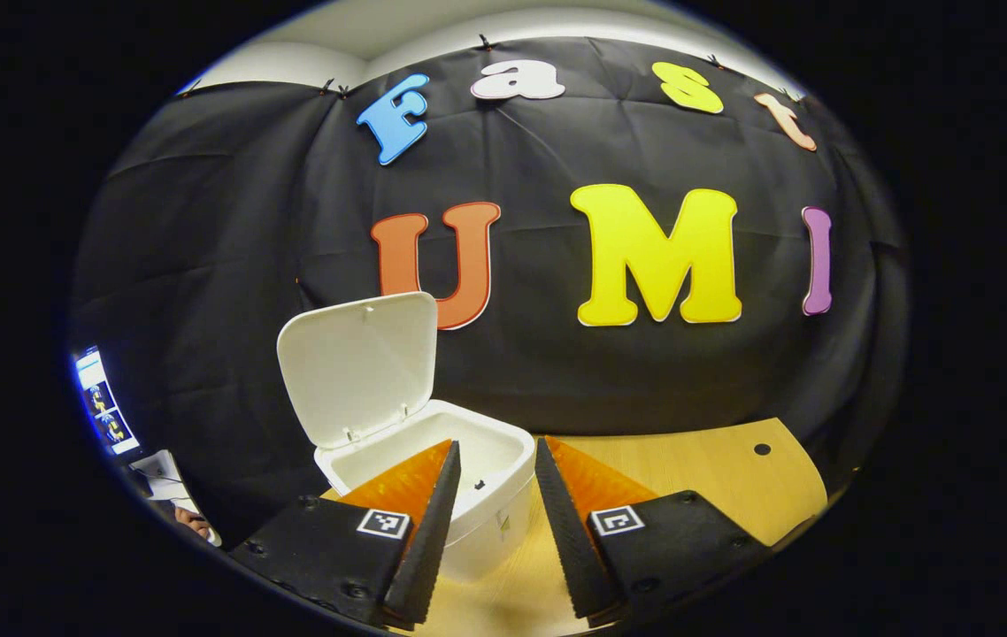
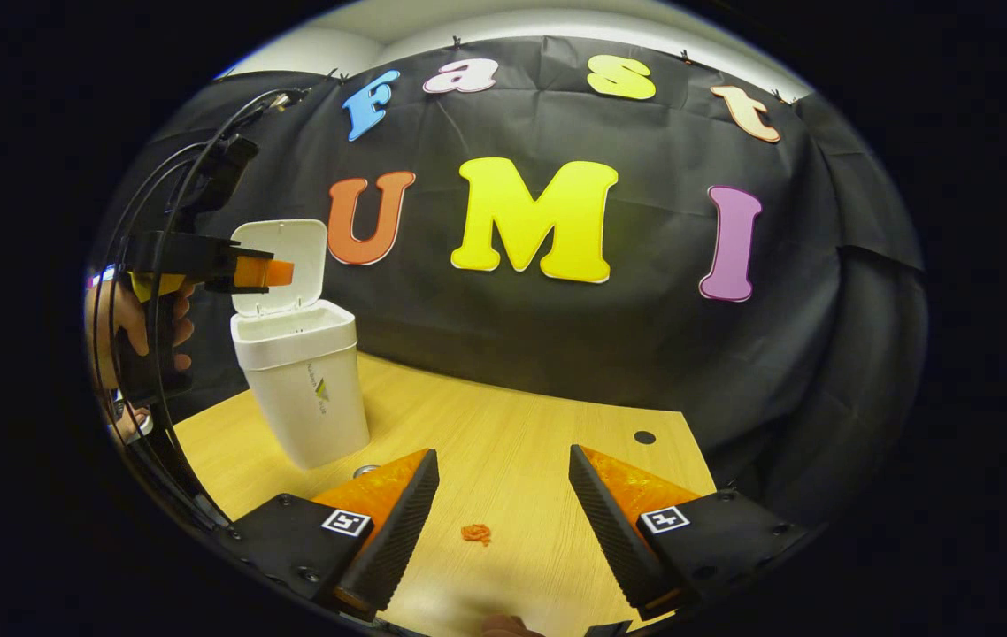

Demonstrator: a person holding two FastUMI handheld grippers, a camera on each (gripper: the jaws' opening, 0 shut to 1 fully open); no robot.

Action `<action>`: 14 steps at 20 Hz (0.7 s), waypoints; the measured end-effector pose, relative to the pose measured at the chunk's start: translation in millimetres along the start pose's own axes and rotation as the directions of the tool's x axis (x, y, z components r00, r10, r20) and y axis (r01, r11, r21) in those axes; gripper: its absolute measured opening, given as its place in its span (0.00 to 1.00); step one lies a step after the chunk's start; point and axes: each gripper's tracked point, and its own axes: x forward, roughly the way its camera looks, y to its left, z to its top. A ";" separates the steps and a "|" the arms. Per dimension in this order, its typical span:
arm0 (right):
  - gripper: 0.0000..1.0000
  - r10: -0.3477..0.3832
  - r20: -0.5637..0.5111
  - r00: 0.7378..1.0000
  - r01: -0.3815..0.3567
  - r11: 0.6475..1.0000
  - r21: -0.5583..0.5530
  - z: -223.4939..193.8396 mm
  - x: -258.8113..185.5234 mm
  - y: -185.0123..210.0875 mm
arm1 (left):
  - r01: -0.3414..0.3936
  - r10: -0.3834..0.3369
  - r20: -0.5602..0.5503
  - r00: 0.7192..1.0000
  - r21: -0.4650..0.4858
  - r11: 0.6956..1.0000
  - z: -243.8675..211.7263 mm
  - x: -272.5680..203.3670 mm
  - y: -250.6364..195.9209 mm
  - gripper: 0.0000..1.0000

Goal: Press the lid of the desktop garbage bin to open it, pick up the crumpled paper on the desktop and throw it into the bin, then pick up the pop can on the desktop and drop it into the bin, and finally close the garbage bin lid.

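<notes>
White bin (image 1: 468, 495) (lid up), below left gripper (image 1: 496, 469)

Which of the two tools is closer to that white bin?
Left. The left tool hovers over the open bin; the right tool sits farther off across the table.

Light wooden table (image 2: 503, 425) — white bin (image 2: 304, 389) standing on it, small orange scrap (image 2: 475, 533)

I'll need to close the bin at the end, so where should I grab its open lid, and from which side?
Pinch the lid by its free top edge, from above. It stands upright, hinged at the back rim of the bin, so that thin edge sits farthest from the hinge and should swing down easiest.
</notes>
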 end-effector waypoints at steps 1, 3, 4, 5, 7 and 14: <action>0.94 0.001 -0.016 1.000 -0.001 1.000 -0.001 -6.1 0.8 2.2 | 0.002 -0.003 0.009 1.000 0.017 1.000 -3.6 -6.5 -2.0 0.65; 0.94 0.001 -0.042 0.999 -0.002 1.000 -0.005 -16.7 2.2 6.7 | 0.042 -0.043 0.015 0.999 0.021 0.999 -14.6 -21.2 -13.2 0.82; 0.94 0.004 -0.057 0.998 -0.004 1.000 -0.004 -23.3 3.8 9.0 | 0.063 -0.064 0.016 0.998 0.018 0.998 -20.3 -29.3 -18.7 0.87; 0.94 0.004 -0.075 0.997 -0.004 1.000 -0.001 -29.8 5.7 10.6 | 0.076 -0.077 0.015 0.997 0.014 0.997 -26.8 -37.4 -21.5 0.96; 0.94 -0.006 -0.112 0.994 0.006 1.000 -0.003 -43.9 13.5 10.9 | 0.093 -0.093 0.005 0.996 0.010 0.996 -41.3 -52.9 -25.4 0.99; 0.93 -0.006 -0.248 0.969 -0.001 1.000 -0.027 -101.7 52.9 19.9 | 0.122 -0.121 -0.115 0.986 0.008 0.992 -109.3 -93.3 -25.2 0.99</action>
